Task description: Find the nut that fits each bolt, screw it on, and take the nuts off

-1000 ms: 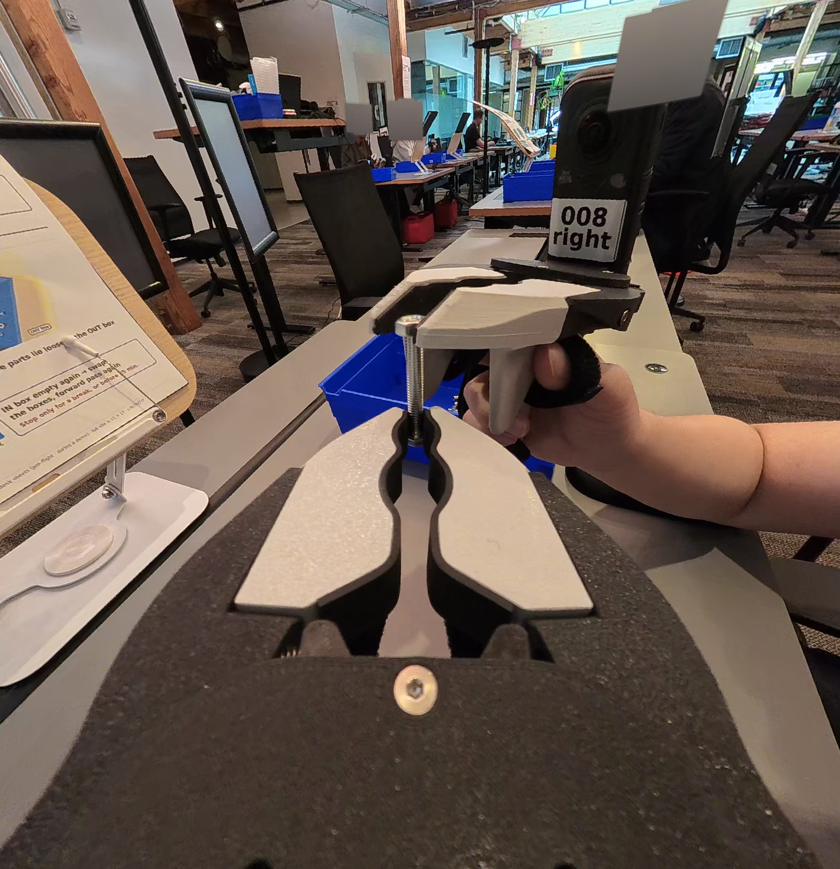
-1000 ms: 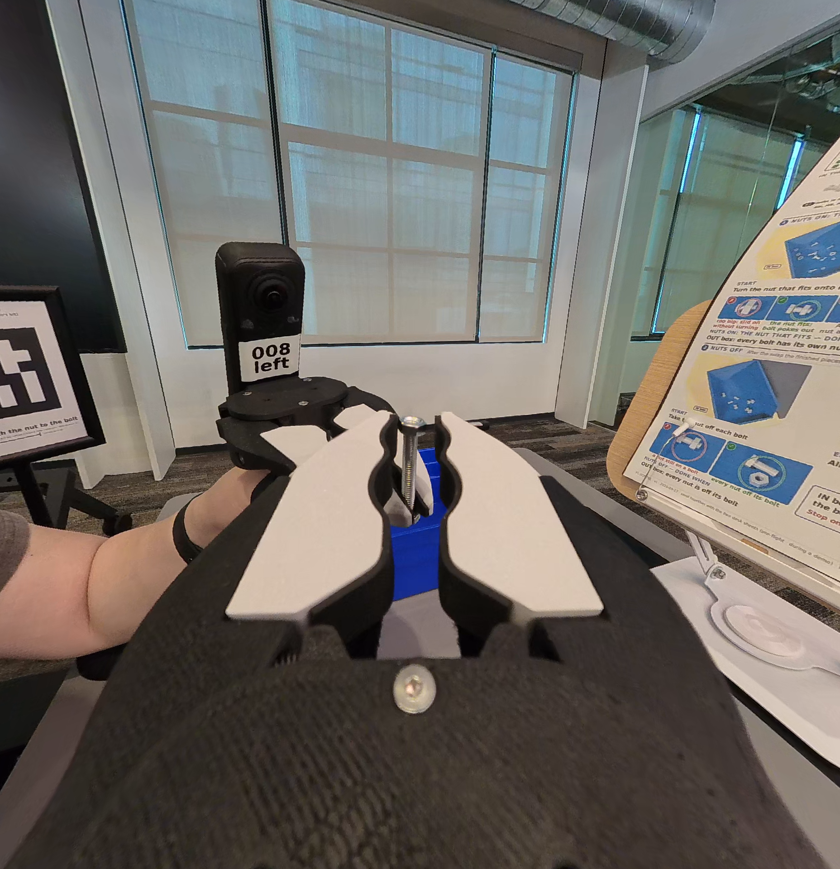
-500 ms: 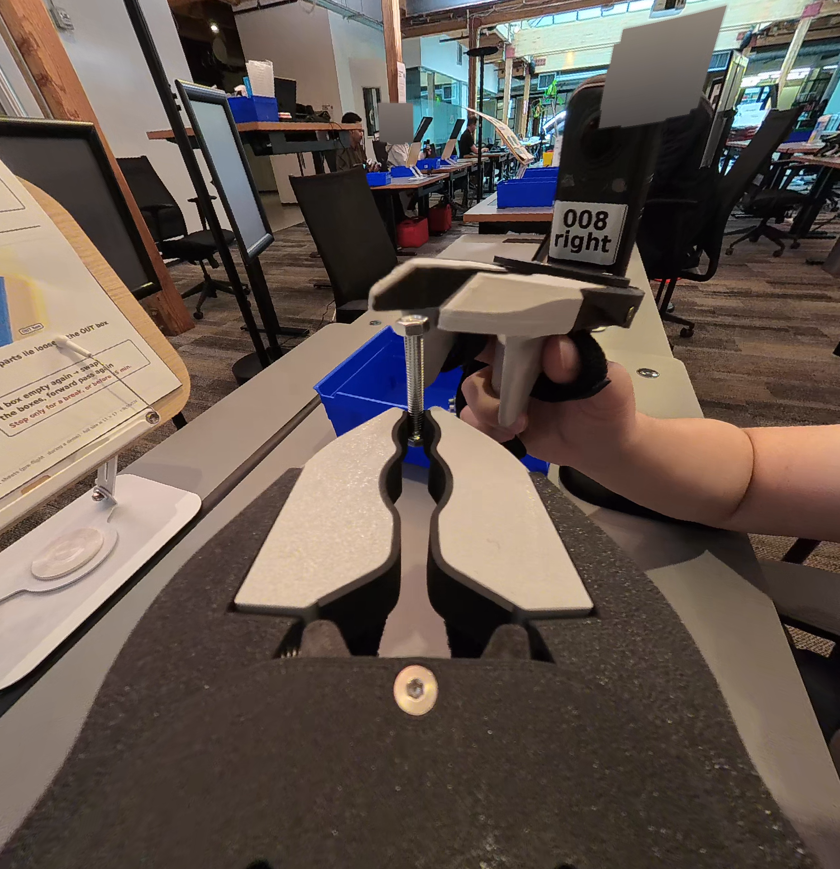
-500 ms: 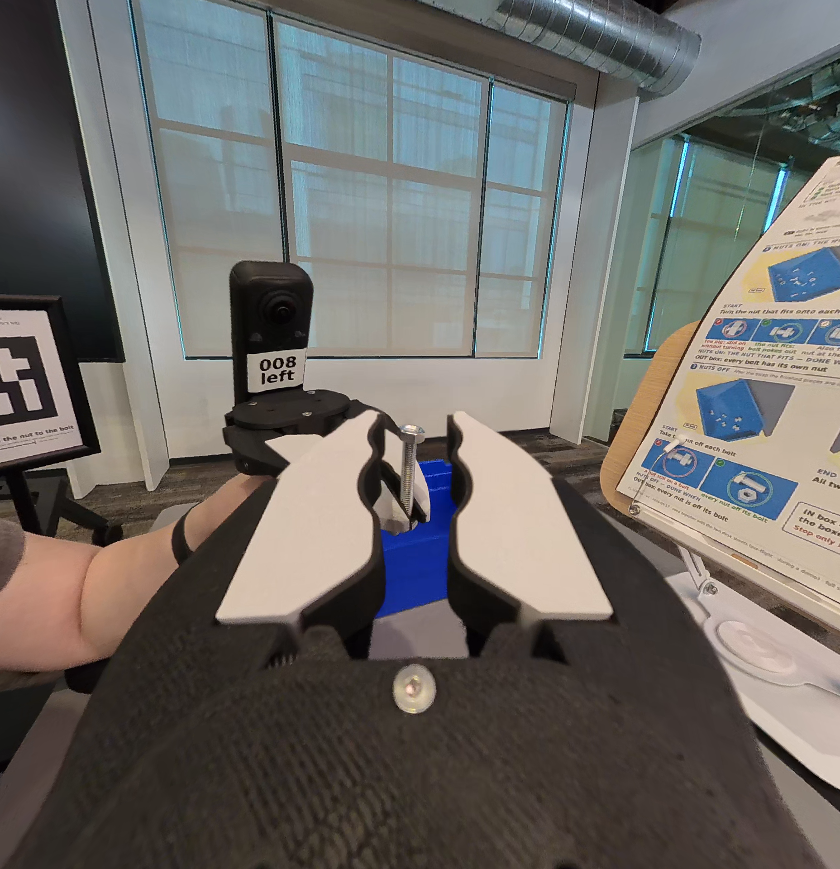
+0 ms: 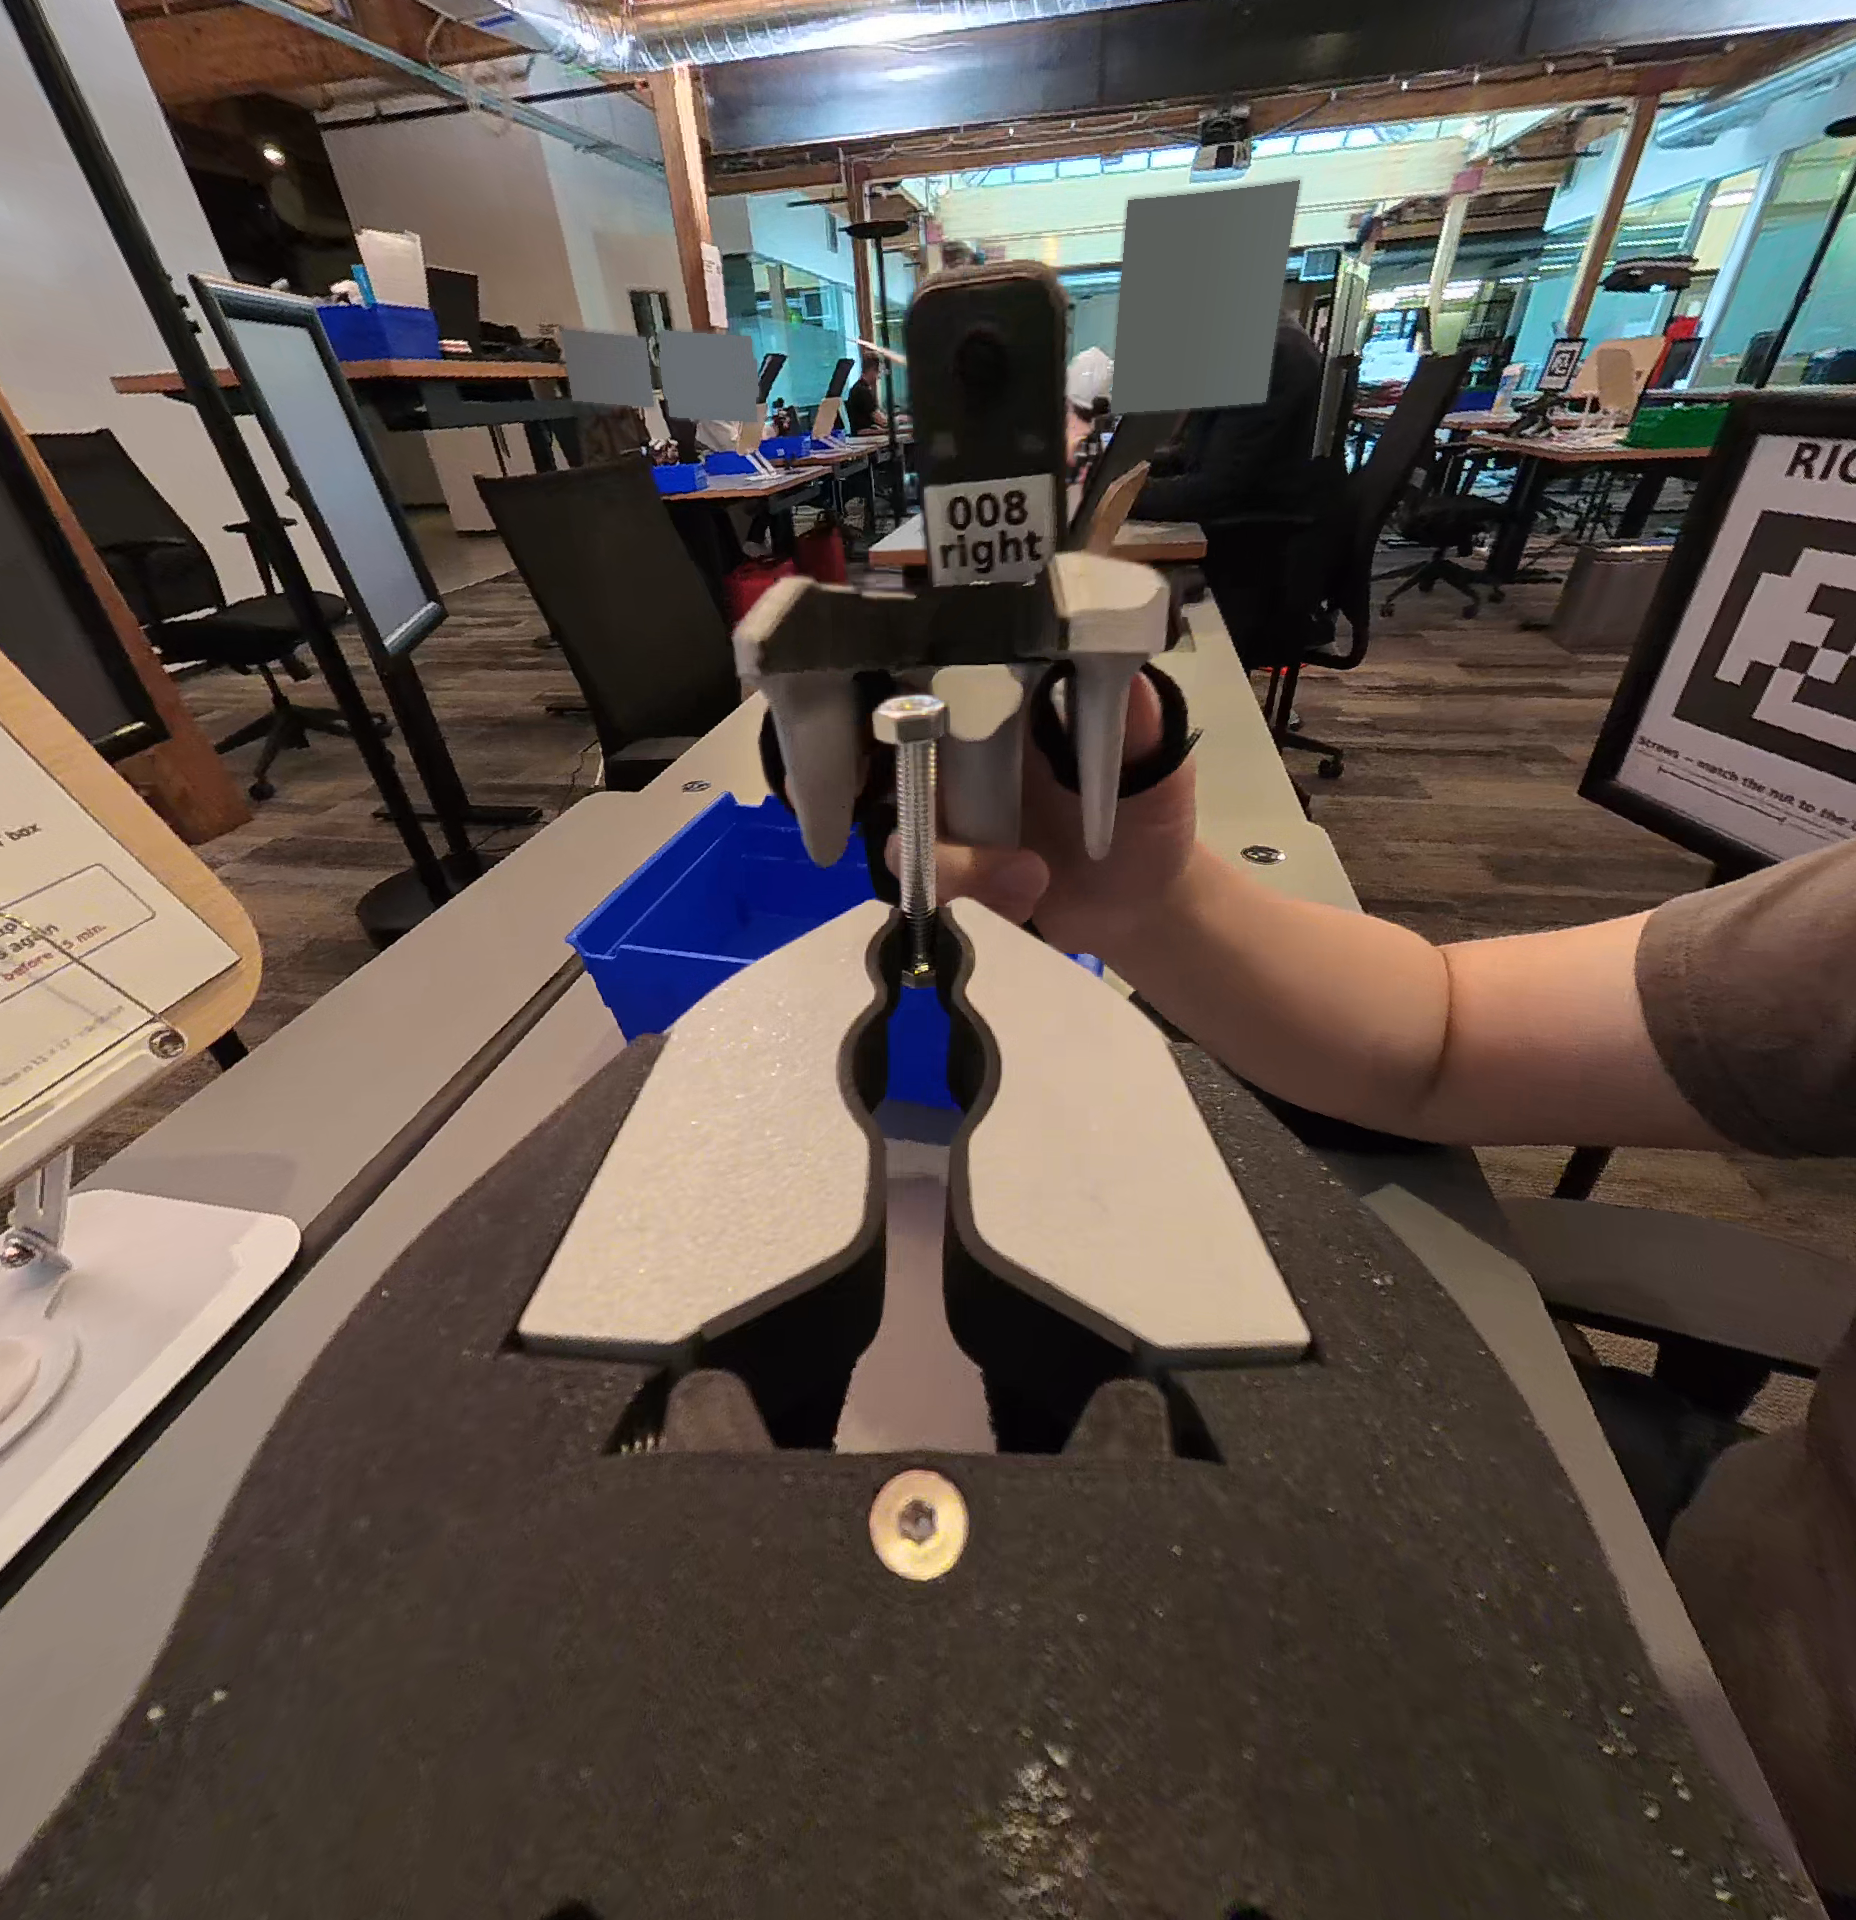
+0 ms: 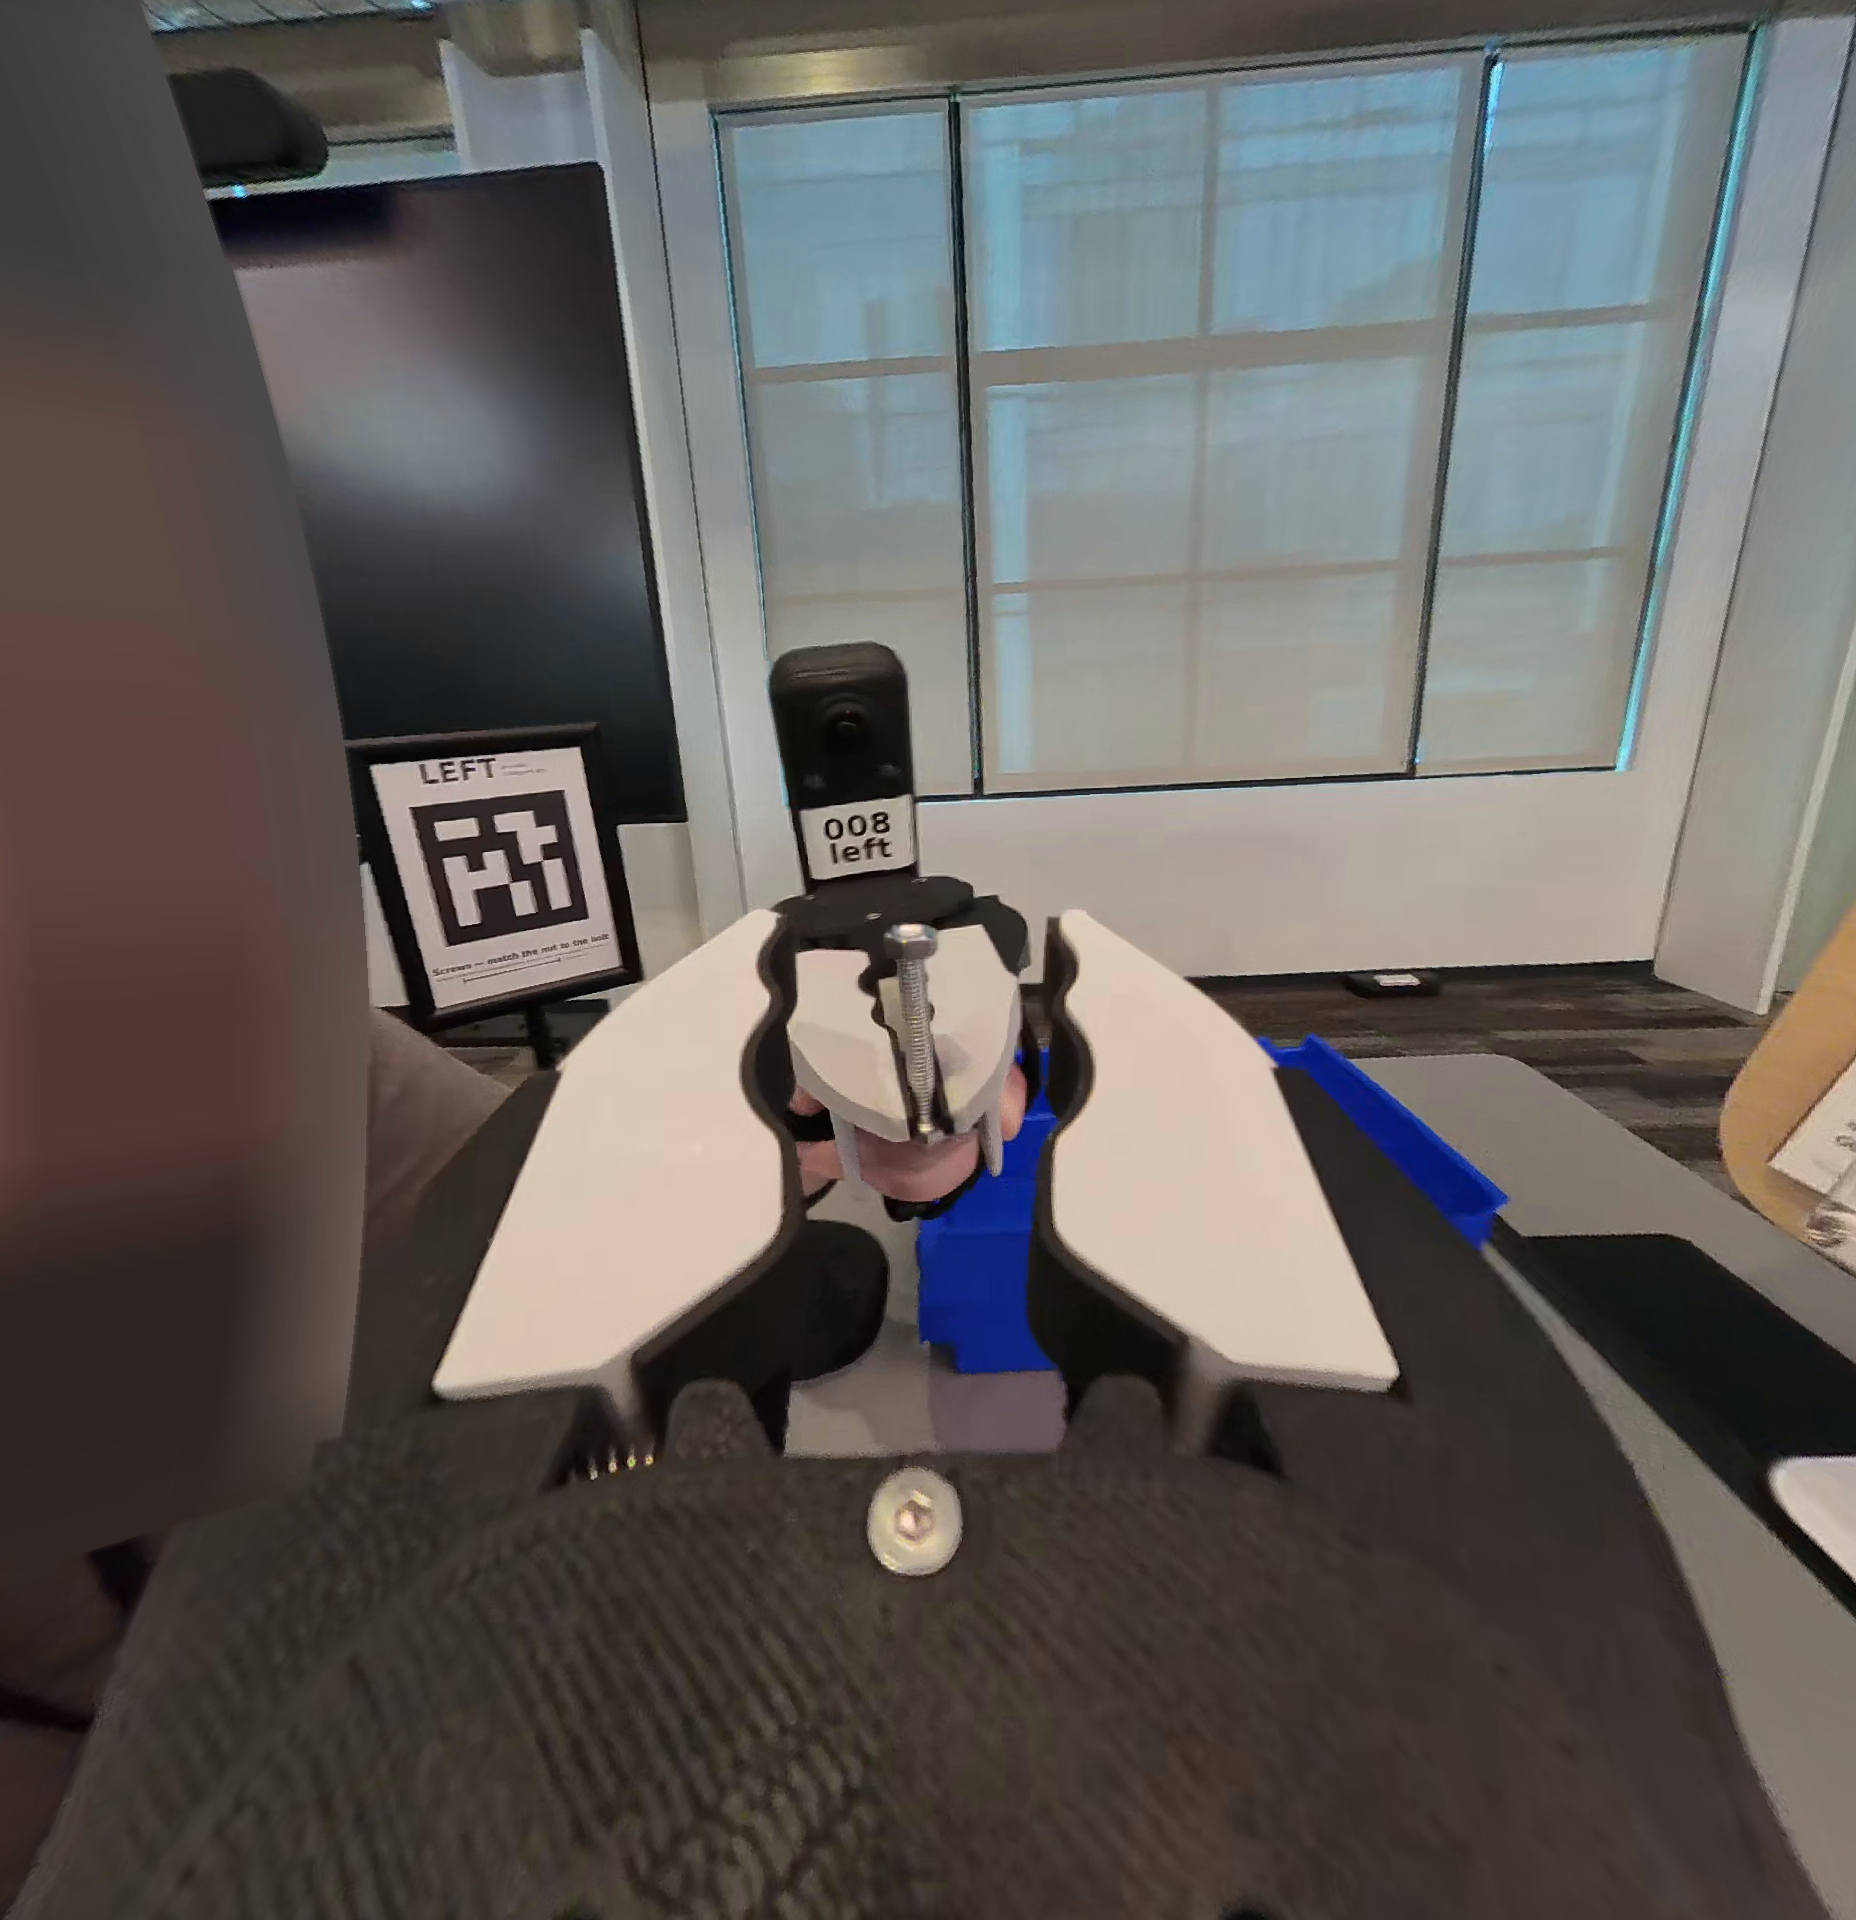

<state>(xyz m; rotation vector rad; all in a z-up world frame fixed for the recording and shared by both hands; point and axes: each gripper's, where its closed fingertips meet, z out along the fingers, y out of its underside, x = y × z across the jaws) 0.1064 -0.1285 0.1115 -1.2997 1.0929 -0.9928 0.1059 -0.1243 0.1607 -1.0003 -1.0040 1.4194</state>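
Left gripper (image 5: 916, 940) clamped on lower end of bolt (image 5: 911, 821), bolt upright, head up, above blue bin (image 5: 695, 925). Right gripper (image 6: 908, 1049) spread wide, empty, facing bolt just beyond. Nut not discernible. Step: judged regrip between turns. Next: close right on bolt, twist.

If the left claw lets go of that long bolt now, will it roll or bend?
The bolt looks like rigid metal, so bending seems unlikely. Its round threaded shank would probably roll, though the hex head should stop it soon. It stands upright, held only near its lower end by the left claw, so it would likely topple, perhaps into the blue bin below.
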